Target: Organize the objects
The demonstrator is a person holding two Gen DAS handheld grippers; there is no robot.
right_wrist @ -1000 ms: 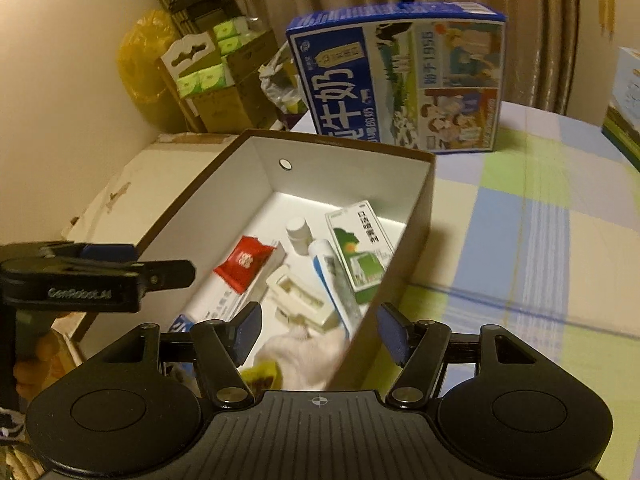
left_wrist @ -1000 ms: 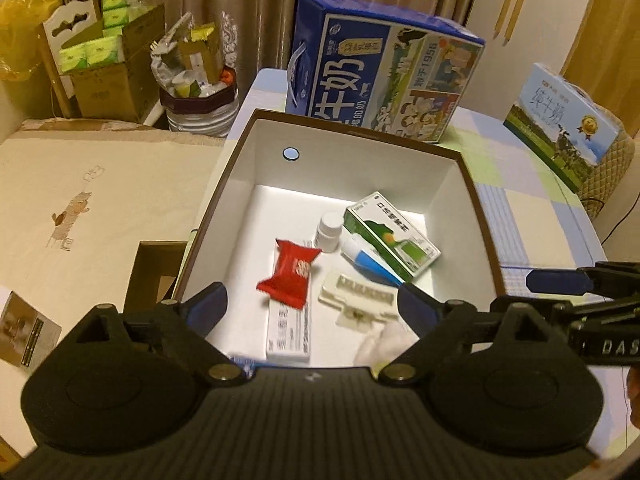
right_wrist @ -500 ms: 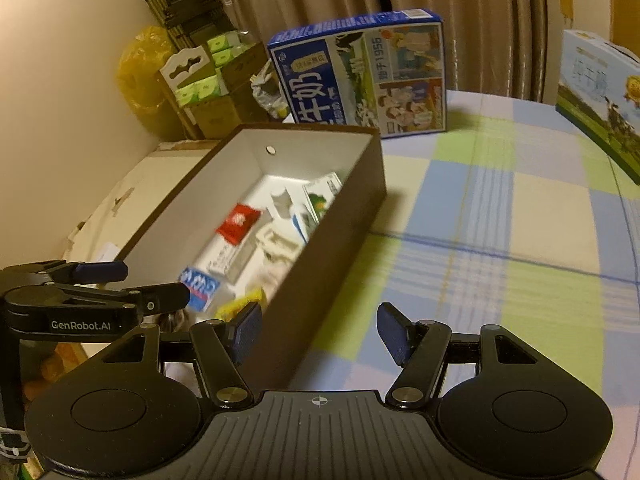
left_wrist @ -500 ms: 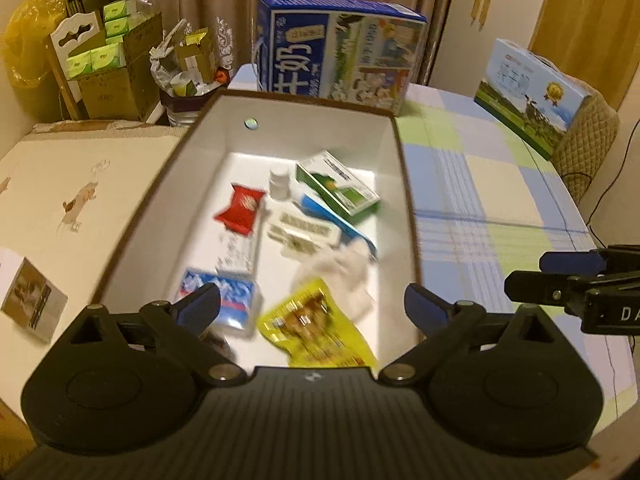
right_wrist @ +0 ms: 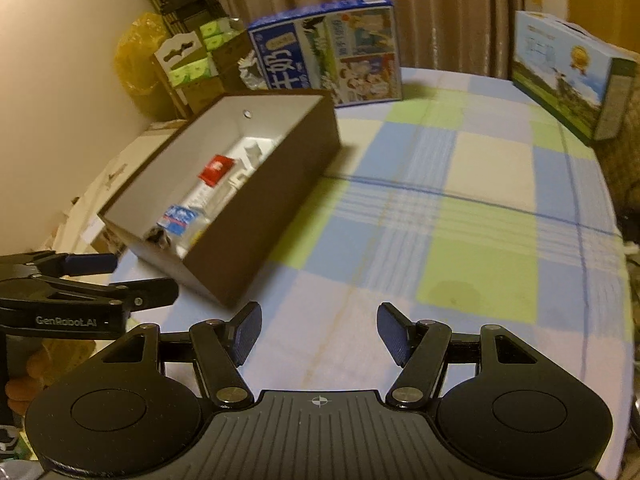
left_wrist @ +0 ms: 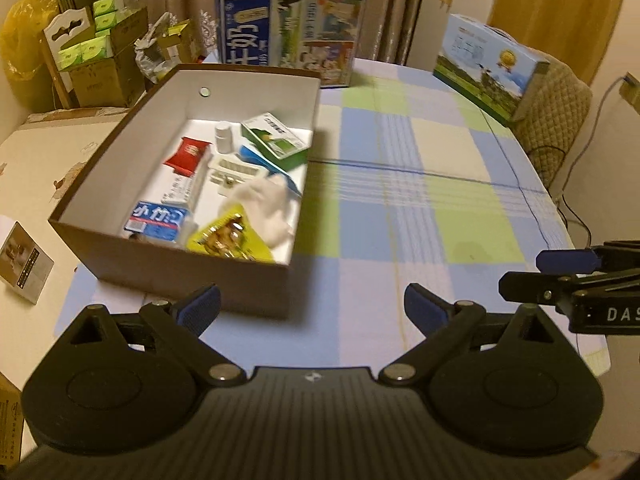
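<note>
A brown box with a white inside (left_wrist: 184, 264) (right_wrist: 256, 216) stands on the left part of the checked tablecloth. In it lie a red packet (left_wrist: 187, 154) (right_wrist: 216, 170), a white bottle (left_wrist: 223, 136), a green and white carton (left_wrist: 276, 142), a blue tissue pack (left_wrist: 158, 220) (right_wrist: 180, 218), a yellow snack bag (left_wrist: 228, 238) and a white cloth (left_wrist: 266, 204). My left gripper (left_wrist: 312, 308) is open and empty, just in front of the box's near wall. My right gripper (right_wrist: 318, 330) is open and empty over bare cloth, to the right of the box.
A blue milk carton case (left_wrist: 290, 32) (right_wrist: 328, 52) stands behind the box, and a second case (left_wrist: 490, 66) (right_wrist: 568, 72) at the table's far right. Cardboard boxes with green packs (left_wrist: 96, 60) sit off the table to the left. The checked tablecloth (left_wrist: 420, 184) spreads right of the box.
Both grippers have pulled back and away from the box, which now looks smaller and further left. Both stay open and empty.
</note>
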